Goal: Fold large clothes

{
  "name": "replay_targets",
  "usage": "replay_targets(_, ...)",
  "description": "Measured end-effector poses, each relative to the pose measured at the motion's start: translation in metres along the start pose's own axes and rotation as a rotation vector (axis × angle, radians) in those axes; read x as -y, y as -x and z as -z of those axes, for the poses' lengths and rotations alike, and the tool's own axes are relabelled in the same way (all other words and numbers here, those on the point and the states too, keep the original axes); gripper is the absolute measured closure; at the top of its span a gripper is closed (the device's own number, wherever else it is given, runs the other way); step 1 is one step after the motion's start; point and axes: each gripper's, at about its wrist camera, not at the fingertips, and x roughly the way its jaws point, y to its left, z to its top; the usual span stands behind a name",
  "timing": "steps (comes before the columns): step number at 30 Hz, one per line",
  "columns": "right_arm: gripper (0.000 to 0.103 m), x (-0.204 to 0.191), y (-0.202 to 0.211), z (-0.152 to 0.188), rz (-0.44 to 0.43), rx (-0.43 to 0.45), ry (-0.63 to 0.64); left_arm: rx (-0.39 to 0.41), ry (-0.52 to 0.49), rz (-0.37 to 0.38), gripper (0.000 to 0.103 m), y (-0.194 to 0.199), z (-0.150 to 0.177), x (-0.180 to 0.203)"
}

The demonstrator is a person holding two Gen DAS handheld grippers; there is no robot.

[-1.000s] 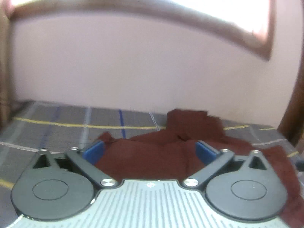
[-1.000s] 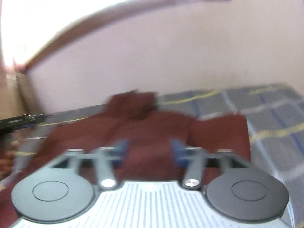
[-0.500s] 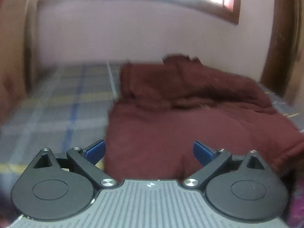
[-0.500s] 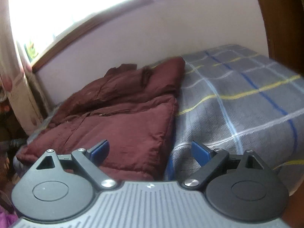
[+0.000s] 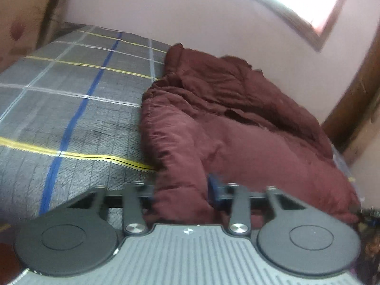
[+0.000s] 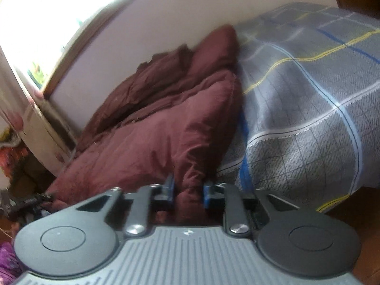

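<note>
Bedding is filling most of both views: a grey plaid bedspread (image 5: pixel 71 109) with blue, yellow and white lines is covering the bed, which is running along a pale pink wall (image 5: pixel 190 19) under a wood-framed window (image 5: pixel 315 7). Through my right camera the bedspread (image 6: pixel 308 95) is draping down over the bed's near edge.

Lying on that spread, up against the wall, is the maroon padded jacket (image 5: pixel 237 128) I am folding. It is sitting bunched and wrinkled, its darker collar end heaped toward the wall and its puffy near edge reaching toward me. In the right view the jacket (image 6: pixel 154 128) is spreading to the left of the bare plaid.

My left gripper (image 5: pixel 181 191) is pinching a thick fold at the jacket's near corner, where maroon fabric is meeting the plaid; one blue pad (image 5: pixel 213 188) is showing on the right of the fold, the other is blurred. My right gripper (image 6: pixel 187 191) is clamping another bulge of the same near edge, both blue pads (image 6: pixel 169 187) pressing into the cloth from either side.
</note>
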Motion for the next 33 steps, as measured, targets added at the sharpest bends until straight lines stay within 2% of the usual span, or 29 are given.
replay_targets(1,0.087,0.001,0.001,-0.001,-0.011,0.001,-0.005,0.009,-0.006,0.000,0.076,0.002,0.002,0.002)
replay_targets(5,0.089,0.010,0.016,-0.001,-0.058,0.011,-0.056,-0.008,-0.066,-0.014,0.079,0.011,0.013,0.017)
replay_targets(10,0.090,0.019,0.045,0.006,-0.047,0.005,-0.087,-0.022,-0.107,0.010,0.078,0.032,0.028,0.021)
replay_targets(12,0.089,0.022,0.047,0.006,-0.045,-0.009,-0.059,-0.011,-0.127,0.006,0.077,0.035,0.031,0.023)
replay_targets(14,0.084,0.026,0.046,0.006,-0.036,-0.023,-0.085,-0.010,-0.114,0.016,0.064,0.034,0.034,0.021)
replay_targets(15,0.081,0.027,0.046,0.006,-0.037,-0.031,-0.088,-0.007,-0.105,0.018,0.061,0.033,0.035,0.020)
replay_targets(16,0.072,0.029,0.045,0.007,-0.028,-0.043,-0.092,-0.002,-0.094,0.024,0.057,0.033,0.037,0.018)
replay_targets(17,0.070,0.031,0.043,0.008,-0.023,-0.053,-0.102,0.003,-0.078,0.034,0.051,0.032,0.039,0.017)
replay_targets(19,0.070,0.031,0.041,0.011,-0.039,-0.060,-0.103,0.002,-0.048,0.052,0.047,0.031,0.042,0.013)
replay_targets(20,0.070,0.030,0.041,0.012,-0.043,-0.068,-0.084,0.002,-0.031,0.050,0.055,0.030,0.042,0.012)
replay_targets(21,0.076,0.030,0.042,0.011,-0.051,-0.067,-0.081,0.007,-0.018,0.052,0.063,0.030,0.041,0.010)
replay_targets(22,0.086,0.032,0.045,0.009,-0.081,-0.058,-0.100,0.017,-0.004,0.054,0.080,0.034,0.040,0.011)
replay_targets(26,0.088,0.035,0.064,-0.008,-0.230,0.032,-0.185,0.093,0.100,0.124,0.082,0.051,0.017,0.009)
replay_targets(28,0.088,0.031,0.067,-0.023,-0.301,0.081,-0.232,0.162,0.103,0.133,0.082,0.061,-0.001,0.019)
replay_targets(33,0.088,0.015,0.057,-0.079,-0.403,0.185,-0.285,0.302,0.148,0.157,0.082,0.063,-0.055,0.041)
